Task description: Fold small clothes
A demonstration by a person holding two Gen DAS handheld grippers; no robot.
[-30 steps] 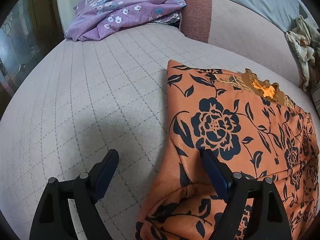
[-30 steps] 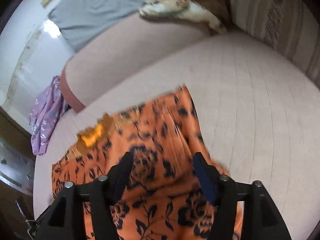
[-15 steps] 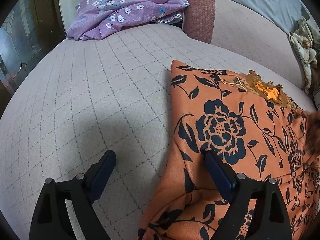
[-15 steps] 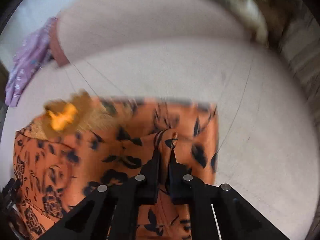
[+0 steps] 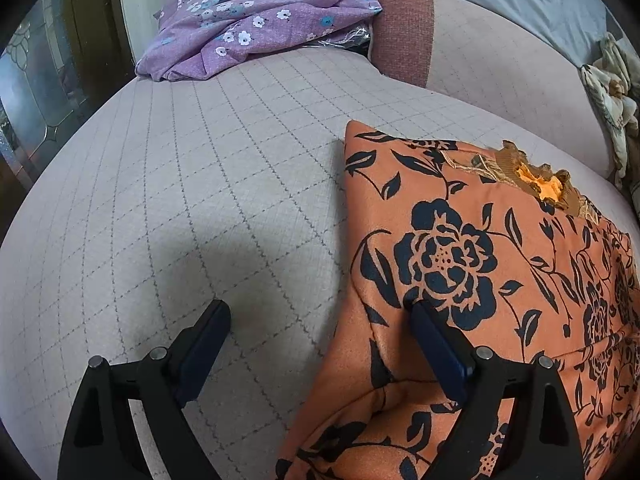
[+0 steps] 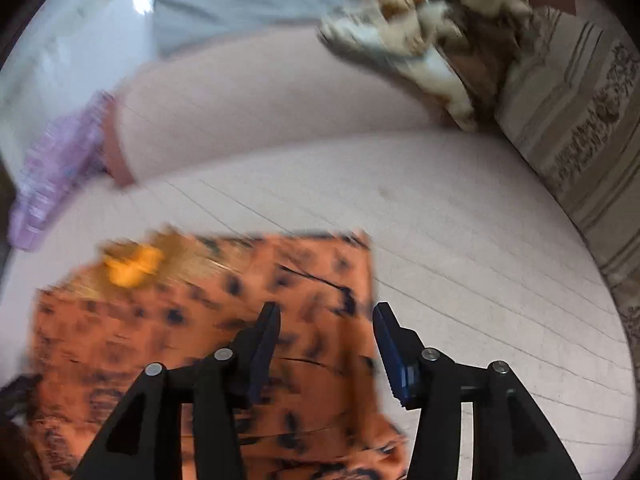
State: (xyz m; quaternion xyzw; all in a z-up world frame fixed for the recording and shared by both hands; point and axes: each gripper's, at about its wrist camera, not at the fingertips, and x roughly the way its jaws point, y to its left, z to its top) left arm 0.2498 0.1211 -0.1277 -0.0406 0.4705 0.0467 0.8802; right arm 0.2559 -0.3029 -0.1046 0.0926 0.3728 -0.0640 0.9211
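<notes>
An orange garment with black flowers [image 5: 480, 256] lies folded on the pale checked sofa seat [image 5: 200, 200], its embroidered neckline at the far side. My left gripper [image 5: 320, 320] is open and empty over the garment's left edge, its right finger above the cloth. In the blurred right wrist view the garment [image 6: 180, 328] lies flat, and my right gripper [image 6: 326, 320] is open and empty above its right edge.
A purple flowered cloth [image 5: 256, 24] lies at the back left of the seat. A rust-coloured bolster [image 5: 404, 32] and backrest stand behind. A cream patterned cloth [image 6: 420, 28] is heaped at the back right, and a striped cushion [image 6: 580, 140] is on the right.
My right gripper was shut on a pinch of the orange garment half a second ago; now it is open and the cloth lies flat. My left gripper has hardly moved.
</notes>
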